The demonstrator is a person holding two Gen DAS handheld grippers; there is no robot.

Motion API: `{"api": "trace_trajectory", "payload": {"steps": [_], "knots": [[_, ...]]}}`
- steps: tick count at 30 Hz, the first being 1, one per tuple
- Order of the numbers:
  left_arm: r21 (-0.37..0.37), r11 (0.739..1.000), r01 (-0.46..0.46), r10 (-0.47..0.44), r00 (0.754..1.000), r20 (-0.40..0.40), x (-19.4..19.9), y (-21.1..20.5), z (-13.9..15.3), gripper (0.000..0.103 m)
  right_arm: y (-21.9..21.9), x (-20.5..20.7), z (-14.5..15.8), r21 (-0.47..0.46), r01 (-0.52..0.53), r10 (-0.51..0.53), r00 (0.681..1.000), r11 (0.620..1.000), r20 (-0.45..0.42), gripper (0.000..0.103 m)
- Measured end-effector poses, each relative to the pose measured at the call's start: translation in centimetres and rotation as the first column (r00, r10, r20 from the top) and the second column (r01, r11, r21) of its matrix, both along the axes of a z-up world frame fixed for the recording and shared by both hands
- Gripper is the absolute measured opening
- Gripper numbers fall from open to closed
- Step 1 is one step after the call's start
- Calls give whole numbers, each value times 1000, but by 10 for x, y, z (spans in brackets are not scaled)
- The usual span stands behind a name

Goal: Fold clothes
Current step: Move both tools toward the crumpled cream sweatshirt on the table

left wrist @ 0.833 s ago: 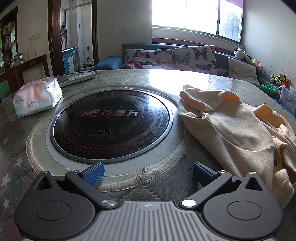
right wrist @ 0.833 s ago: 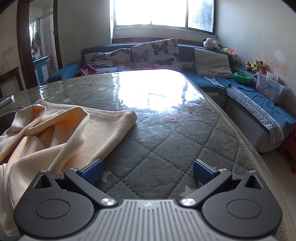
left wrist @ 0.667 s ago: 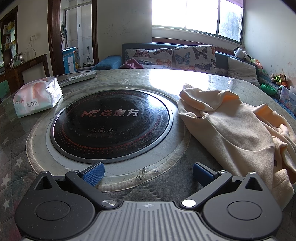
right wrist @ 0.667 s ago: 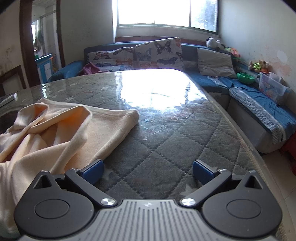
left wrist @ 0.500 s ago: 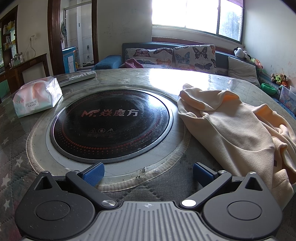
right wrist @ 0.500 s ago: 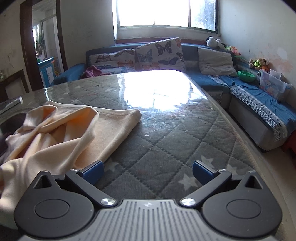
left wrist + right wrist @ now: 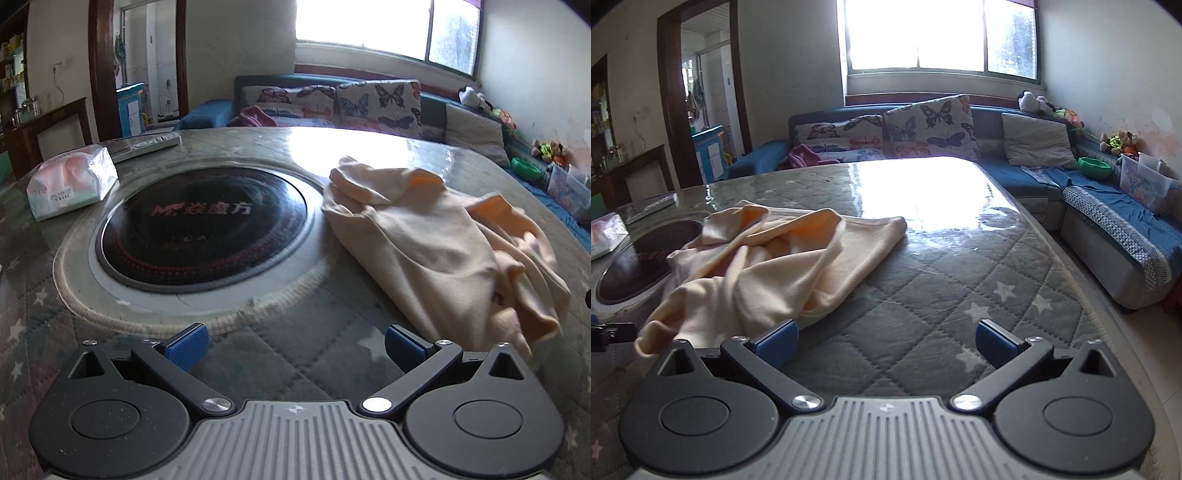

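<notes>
**Garment shifted; fold not yet started**

The cream garment (image 7: 764,266) lies crumpled on the quilted table (image 7: 960,295), at 10 o'clock in the right wrist view. Compared with 0.5 s ago, it is seen bunched higher and nearer the right gripper (image 7: 884,338). Both the right and left gripper (image 7: 293,341) are spread wide, empty. "MF" with Chinese characters is read on the cooktop (image 7: 203,229); the tissue pack (image 7: 70,182) label is illegible.

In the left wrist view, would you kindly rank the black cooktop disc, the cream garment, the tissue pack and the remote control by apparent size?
1. Black cooktop disc and cream garment: alike, so unranked.
2. Tissue pack.
3. Remote control, though it lies farthest away.
</notes>
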State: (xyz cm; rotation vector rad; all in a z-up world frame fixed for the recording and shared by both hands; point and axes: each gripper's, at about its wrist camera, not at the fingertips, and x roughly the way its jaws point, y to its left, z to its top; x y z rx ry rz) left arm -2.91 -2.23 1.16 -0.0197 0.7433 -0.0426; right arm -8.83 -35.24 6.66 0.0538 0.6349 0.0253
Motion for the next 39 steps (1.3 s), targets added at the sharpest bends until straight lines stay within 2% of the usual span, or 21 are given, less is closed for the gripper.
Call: {"api": "trace_trajectory", "payload": {"steps": [10, 27, 39], "knots": [[-9, 999, 38, -39, 999, -8, -22, -12, 6, 103, 19, -26, 1, 19, -47, 47, 999, 999, 0, 103], [-31, 998, 50, -50, 999, -19, -53, -14, 6, 103, 44, -61, -4, 18, -104, 104, 995, 994, 5, 103], [-45, 996, 72, -72, 997, 9, -79, -18, 12, 103, 50, -86, -1, 16, -121, 120, 992, 993, 44, 103]]}}
